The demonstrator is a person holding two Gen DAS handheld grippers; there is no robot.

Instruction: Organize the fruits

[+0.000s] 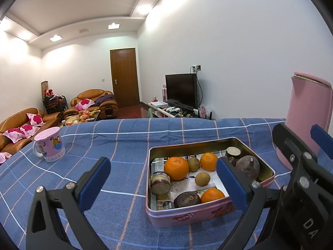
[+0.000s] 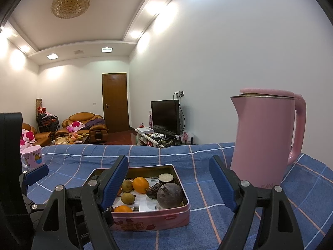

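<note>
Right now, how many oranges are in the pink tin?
3. One orange sits at the left, one orange sits toward the back, and one orange lies by the near wall of the pink tin. The left gripper's finger could hide another.

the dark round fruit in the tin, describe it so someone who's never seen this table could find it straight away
On the blue checked tablecloth sits a pink tin of fruit, beside the tall pink kettle. In the tin's corner nearest the kettle lies the dark round fruit. It is purple-brown with a short stem stub, unlike the oranges and small brown fruits.
</note>
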